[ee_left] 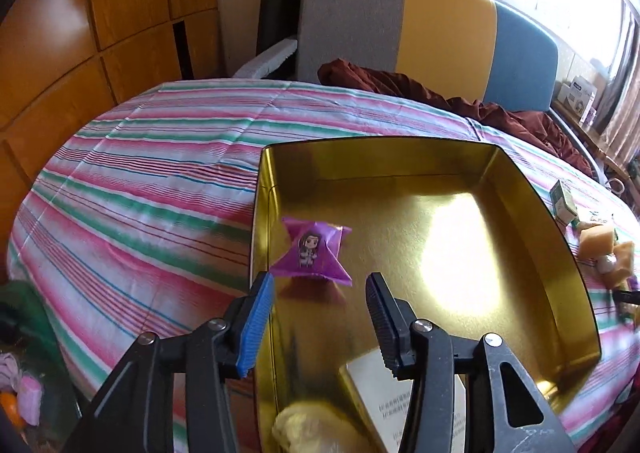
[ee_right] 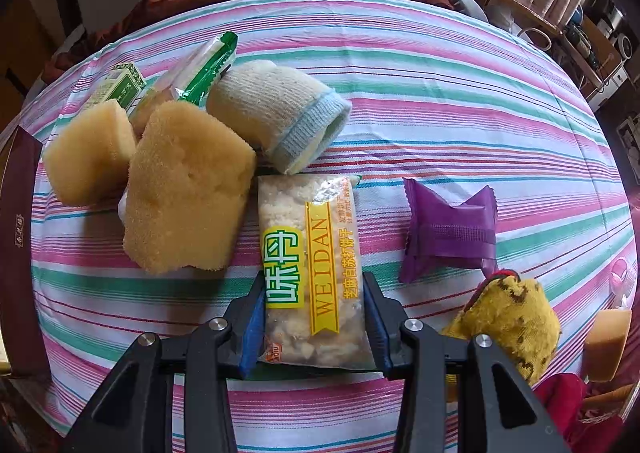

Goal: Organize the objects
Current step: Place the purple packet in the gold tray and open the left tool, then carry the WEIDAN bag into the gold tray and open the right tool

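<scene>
A: How far along is the tidying?

B: Early, I'd judge. In the left wrist view the gold tin (ee_left: 520, 213) sits on the striped bed (ee_left: 140, 181), and one purple sweet packet (ee_left: 311, 249) appears at the tin's left wall, slightly blurred, so I can't tell whether it has landed or is dropping. The left gripper (ee_left: 320, 317) stands part open at lower centre with nothing between its pads, the packet just beyond its tips. At the bottom edge a pale card and something yellowish also lie in the tin.

A: And what's left outside?

B: Plenty. In the right wrist view, left to right: a small green carton (ee_right: 122, 87), a green-ended snack wrapper (ee_right: 200, 69), two yellow sponges (ee_right: 184, 189), one rolled cream sock (ee_right: 276, 113), one biscuit packet (ee_right: 312, 273), a second purple packet (ee_right: 450, 233), and one yellow patterned sock (ee_right: 516, 317) at lower right.

A: The right gripper?

B: The right gripper (ee_right: 314, 327) is closed on the biscuit packet's lower end, which rests on the sheet.
</scene>
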Available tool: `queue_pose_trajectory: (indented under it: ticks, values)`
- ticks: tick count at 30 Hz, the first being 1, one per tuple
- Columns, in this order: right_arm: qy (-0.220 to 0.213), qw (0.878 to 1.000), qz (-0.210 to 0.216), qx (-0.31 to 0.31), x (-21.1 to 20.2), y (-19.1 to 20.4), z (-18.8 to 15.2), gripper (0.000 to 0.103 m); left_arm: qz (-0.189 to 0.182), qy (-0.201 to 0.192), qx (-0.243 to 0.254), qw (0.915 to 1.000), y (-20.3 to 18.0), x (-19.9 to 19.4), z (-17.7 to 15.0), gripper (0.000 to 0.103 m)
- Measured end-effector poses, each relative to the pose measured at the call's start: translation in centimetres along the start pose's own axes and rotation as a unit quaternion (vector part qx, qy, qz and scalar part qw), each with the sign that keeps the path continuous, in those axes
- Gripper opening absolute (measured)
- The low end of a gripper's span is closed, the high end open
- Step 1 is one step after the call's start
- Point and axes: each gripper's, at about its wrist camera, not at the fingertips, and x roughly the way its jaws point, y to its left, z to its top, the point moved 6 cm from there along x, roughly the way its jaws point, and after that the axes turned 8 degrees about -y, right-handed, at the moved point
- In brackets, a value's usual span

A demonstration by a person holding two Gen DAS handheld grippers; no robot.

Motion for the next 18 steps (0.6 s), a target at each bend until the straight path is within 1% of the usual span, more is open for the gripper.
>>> queue_pose_trajectory:
  ticks: [6, 8, 10, 12, 15, 18]
  values:
    - [-0.002, 1.000, -0.006, -0.006, 0.0, 0.0, 0.0, 0.044, -0.005, -0.024, -0.015, 0.9996, -0.8, -3.5, -1.5, 0.049]
    - [-0.002, 1.000, -0.008, -0.009, -1.1, 1.1, -0.5, 0.043, -0.010, -0.030, -0.015, 0.9994, -1.4, -4.5, -2.1, 0.049]
    - [0.001, 1.000, -0.007, -0.010, -1.0, 1.4, -0.5, 0.042, -0.017, -0.030, -0.014, 0.9993, -1.9, -5.1, -2.5, 0.049]
    - [0.007, 1.000, 0.004, -0.001, -1.4, 1.4, -0.7, 0.042, -0.024, -0.031, -0.009, 0.9992, -2.5, -5.5, -2.9, 0.049]
    - [0.011, 0.999, 0.030, 0.012, -2.6, 1.9, -1.7, 0.041, -0.031, -0.031, 0.001, 0.9990, -3.2, -5.7, -3.1, 0.050]
    - [0.002, 0.999, 0.048, 0.013, -4.0, 2.8, -2.1, 0.041, -0.032, -0.033, 0.005, 0.9989, -3.7, -5.9, -3.1, 0.050]
